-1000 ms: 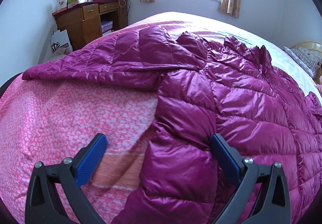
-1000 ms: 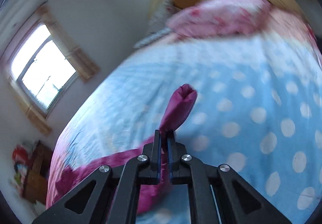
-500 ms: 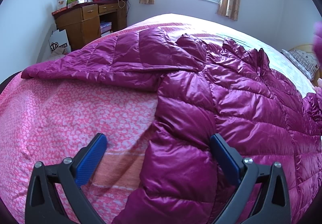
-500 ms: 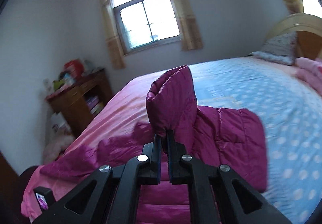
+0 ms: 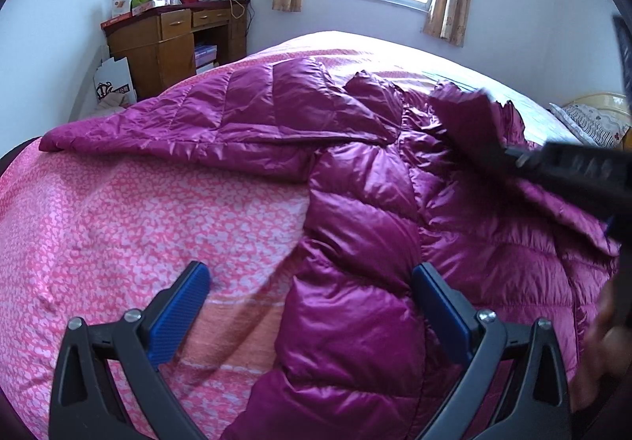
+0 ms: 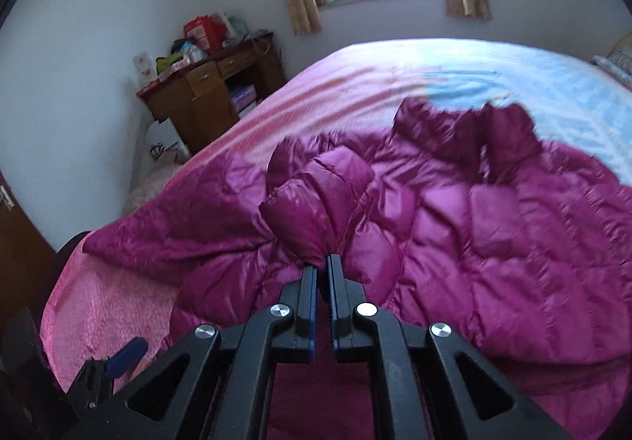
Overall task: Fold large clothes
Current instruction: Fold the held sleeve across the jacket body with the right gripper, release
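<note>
From the left wrist view, I saw the purple down jacket [image 5: 355, 203] spread across the bed [image 5: 118, 226], its far sleeve lying out toward the wooden desk [image 5: 170, 41] under the window. My left tongs [image 5: 312, 305] stood wide apart and released, hovering just over the jacket's near hem; the right-hand blue pad seemed to sit against the puffy fabric while the other hung above the pink bedcover, and nothing was pinched between them. At the right edge the right tongs [image 5: 497, 147] came in blurred, dragging a fold of the jacket over its body. The risk I judged here was on my idle side: with the hem unpinned, a hard pull from the other hand could slide the whole slick jacket across the cover instead of folding it.

From the right wrist view, the right tongs were clenched nearly shut on the sleeve cuff [image 6: 312, 211], which bunched up in a fat roll just past the fingertips. The jacket body lay below and beyond, its collar [image 6: 466, 124] toward the blue part of the bedding. I judged that the grip was thin on a slippery, air-filled shell, so the cuff might squirt out mid-swing, or the sleeve might land twisted and leave a lumpy fold. The left tongs showed at the lower left corner, open.
</note>
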